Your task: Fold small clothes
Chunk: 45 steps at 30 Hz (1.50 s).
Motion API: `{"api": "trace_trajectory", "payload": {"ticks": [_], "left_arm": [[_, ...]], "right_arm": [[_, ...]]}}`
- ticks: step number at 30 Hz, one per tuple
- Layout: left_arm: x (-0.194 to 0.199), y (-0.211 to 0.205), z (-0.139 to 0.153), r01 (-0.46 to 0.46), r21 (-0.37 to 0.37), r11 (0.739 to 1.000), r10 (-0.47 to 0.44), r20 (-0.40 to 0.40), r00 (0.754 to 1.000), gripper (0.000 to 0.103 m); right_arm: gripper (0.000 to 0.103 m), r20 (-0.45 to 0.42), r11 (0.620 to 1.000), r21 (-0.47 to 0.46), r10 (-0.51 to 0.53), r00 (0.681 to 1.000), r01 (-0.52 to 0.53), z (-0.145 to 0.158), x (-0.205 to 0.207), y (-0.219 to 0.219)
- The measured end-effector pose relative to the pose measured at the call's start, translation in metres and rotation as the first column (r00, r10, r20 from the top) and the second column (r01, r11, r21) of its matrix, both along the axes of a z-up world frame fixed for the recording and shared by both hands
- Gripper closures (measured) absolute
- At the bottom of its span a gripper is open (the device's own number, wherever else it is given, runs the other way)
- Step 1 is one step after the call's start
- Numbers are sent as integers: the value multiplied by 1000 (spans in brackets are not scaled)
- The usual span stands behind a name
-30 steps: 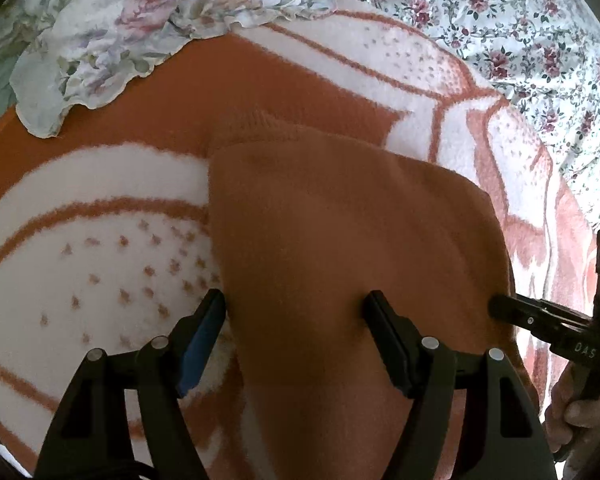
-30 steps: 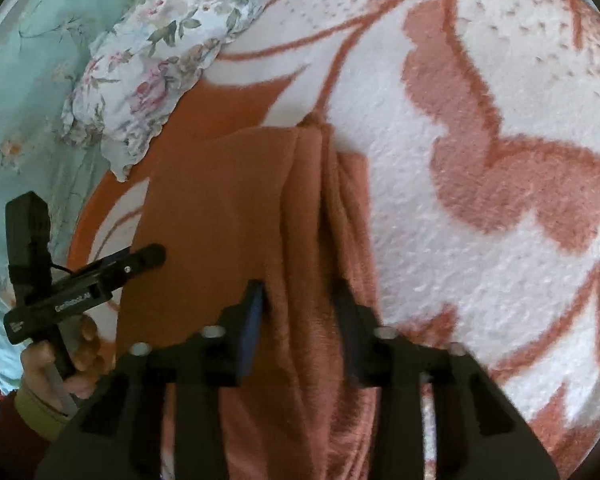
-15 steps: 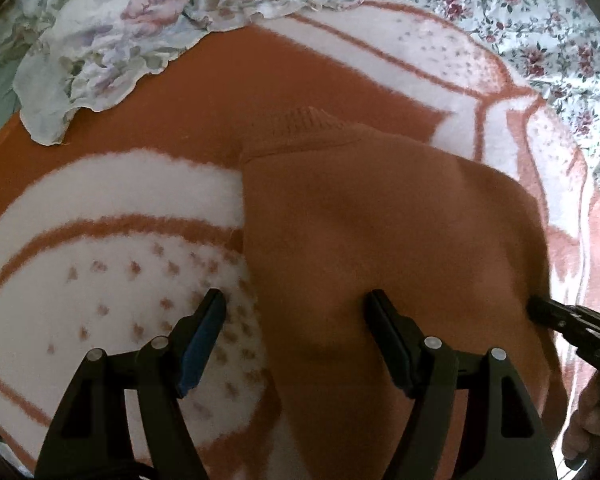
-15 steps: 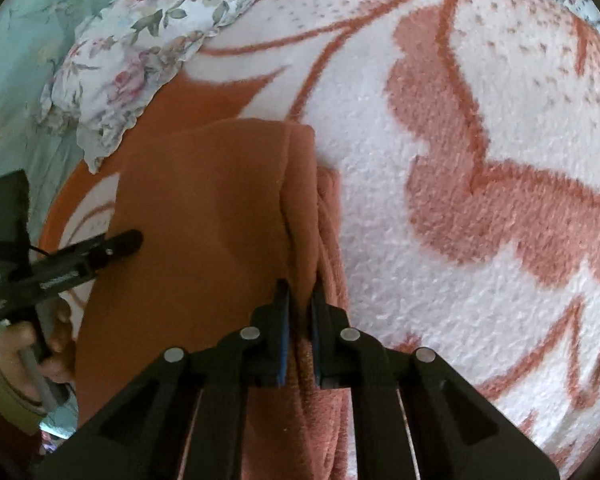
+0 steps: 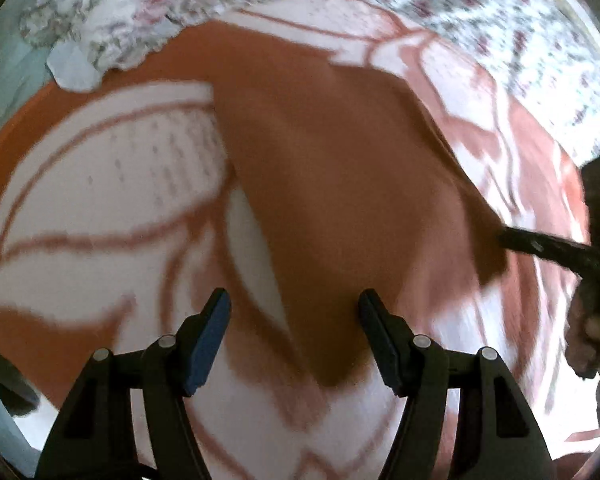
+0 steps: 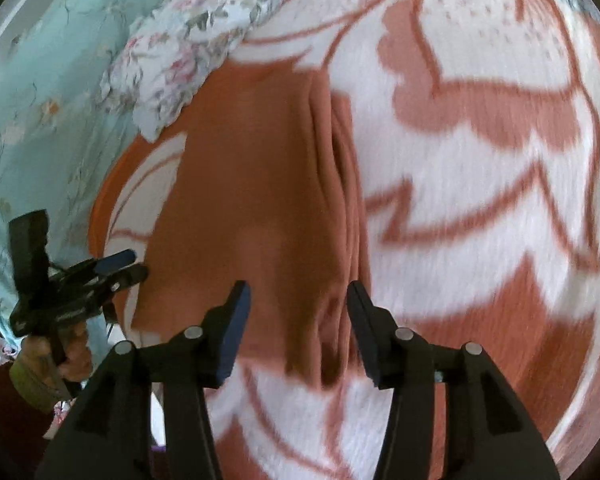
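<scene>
Right gripper [image 6: 296, 328] released: jaws, pinched on orange garment [image 6: 260, 200] edge half second ago, just opened, now spread above fold, pads off cloth. Left gripper [image 5: 294, 336] jaws narrowed slightly, remain spread, nothing pinched; garment corner under gap. Both views blurred. Garment lies folded, frame centre, on orange-white blanket [image 5: 100, 200]. Floral pillow [image 5: 120, 20] upper left, beyond garment. Turquoise sheet [image 6: 40, 100] far left.
</scene>
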<state>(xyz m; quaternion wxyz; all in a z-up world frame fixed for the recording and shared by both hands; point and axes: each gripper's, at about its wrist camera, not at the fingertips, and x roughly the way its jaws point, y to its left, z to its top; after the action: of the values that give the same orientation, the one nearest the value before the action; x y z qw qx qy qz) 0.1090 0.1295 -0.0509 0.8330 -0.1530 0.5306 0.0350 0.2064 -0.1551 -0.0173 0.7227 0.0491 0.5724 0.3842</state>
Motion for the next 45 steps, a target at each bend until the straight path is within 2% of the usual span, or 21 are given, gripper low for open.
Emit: {"api": "trace_trajectory", "payload": {"ticks": [4,5,6,7,8,10,12,14,17,21,24,26,29,32,35,37,39,40,41,43,45], "left_arm": [[-20,-36,-18,64,60,996,-62,-41,997,37],[-22,-43,-25,67,88,994,-63,-49,997,40],[-24,-47,-32,61,117,991,-55,-52,997,43],[-24,-49,-36,48,139,989,-41,-54,998,46],[-23,-49,-40,22,162,987,-12,-57,998,55],[-21,-42,-41,-58,135,989,65,-50,997,61],[-24,-34,-41,-136,85,987,139,-28,990,63],[-24,-29,-51,-183,46,982,185,-55,981,63],[-26,-25,-57,-219,10,976,219,-75,973,63],[-32,-25,-54,-197,0,980,195,-105,975,63],[-47,-21,-38,-127,-42,991,122,-115,986,67],[-63,-12,-18,-83,-82,993,76,-82,994,66],[-65,-6,19,-27,-91,995,28,9,1000,63],[-33,1,30,3,-108,994,6,85,996,62],[11,5,21,19,-149,989,1,136,991,62],[35,8,10,33,-163,986,-10,136,991,62],[52,10,-11,40,-116,992,-30,85,996,64],[57,11,-31,43,-127,991,-37,44,998,64],[59,11,-41,36,-139,990,-29,47,998,63],[58,12,-44,28,-146,989,-17,72,997,63],[56,12,-40,19,-139,990,-9,68,998,64]], "right_arm": [[52,-63,1000,12,-5,998,6,-21,-13,-4],[57,-76,1000,27,-7,997,9,-24,-14,-3],[67,-86,999,37,-5,996,9,-27,-14,0],[95,-99,999,33,1,995,2,-29,-13,4],[98,-113,1000,29,3,994,1,-30,-11,7],[99,-116,996,86,-18,993,28,-16,-5,1],[99,-43,994,100,-29,999,33,8,0,-7],[99,-2,999,41,-22,1000,22,7,3,-9],[99,-5,994,-106,13,1000,-13,-30,2,-5],[99,46,984,-171,49,998,-40,-42,-6,2],[81,41,981,-195,14,999,-6,-39,-3,-6],[77,24,981,-194,-10,1000,14,-31,0,-17],[77,95,987,-152,-31,995,45,3,7,-26],[74,157,1000,-12,-20,987,22,36,24,4],[74,140,998,59,22,990,-30,33,47,62],[74,117,998,56,36,992,-43,18,63,93],[74,107,999,-4,43,993,-43,-4,78,115],[77,128,997,-75,34,991,-24,-15,86,118],[87,127,994,-110,28,992,-14,-30,94,121],[103,115,995,-94,-5,993,16,-42,105,117],[103,98,997,-71,-30,995,37,-43,110,114]]}}
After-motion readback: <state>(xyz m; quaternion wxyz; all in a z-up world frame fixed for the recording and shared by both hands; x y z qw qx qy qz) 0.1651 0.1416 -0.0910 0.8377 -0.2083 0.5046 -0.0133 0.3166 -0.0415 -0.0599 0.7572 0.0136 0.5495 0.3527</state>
